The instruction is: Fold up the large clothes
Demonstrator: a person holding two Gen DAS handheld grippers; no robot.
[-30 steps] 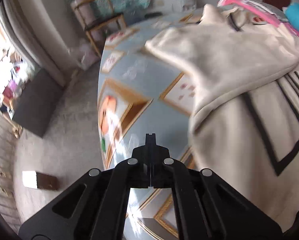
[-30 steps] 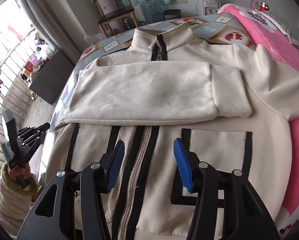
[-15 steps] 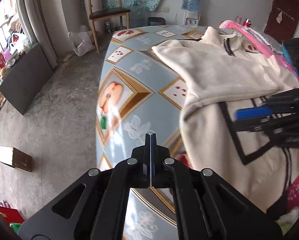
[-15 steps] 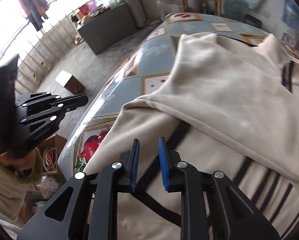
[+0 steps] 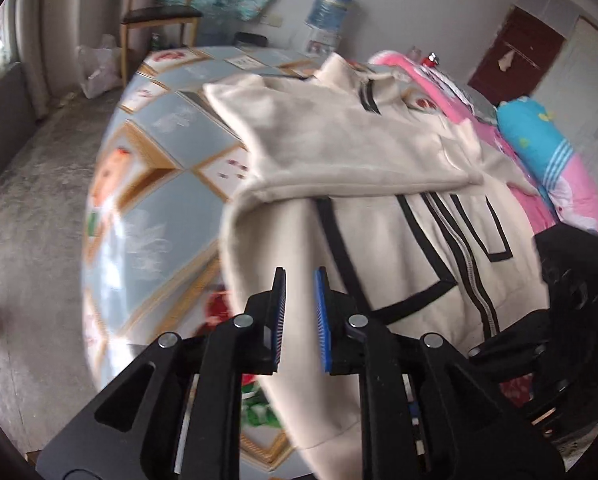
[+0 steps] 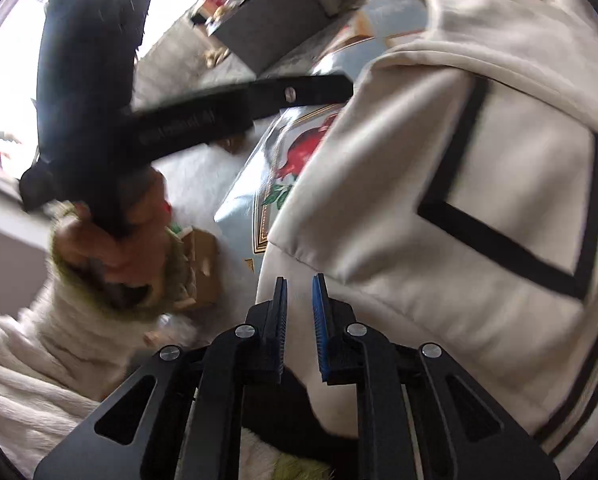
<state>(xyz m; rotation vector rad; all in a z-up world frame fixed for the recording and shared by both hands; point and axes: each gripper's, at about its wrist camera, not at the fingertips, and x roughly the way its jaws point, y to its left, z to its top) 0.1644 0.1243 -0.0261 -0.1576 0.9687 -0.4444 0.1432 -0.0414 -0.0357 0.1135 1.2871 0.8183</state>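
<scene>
A cream zip jacket with black trim lies front up on the table, one sleeve folded across its chest. My left gripper hovers over the jacket's left side edge. Its jaws are opening, with a narrow gap and no cloth pinched. My right gripper points down at the jacket's lower left hem corner. Its jaws are closing and stand a little apart; the pads do not press on the fabric. In the right wrist view the left tool's fingers reach toward the jacket's side edge.
The table wears a blue cloth with framed fruit prints. A pink blanket and blue pillow lie at the far right. A person's hand and white fuzzy sleeve are close on the left. A chair stands beyond.
The left gripper swung right from the bare tablecloth to the jacket's edge and its shut jaws parted. The right gripper's wide jaws narrowed as it moved from mid-jacket to the lower left corner.
</scene>
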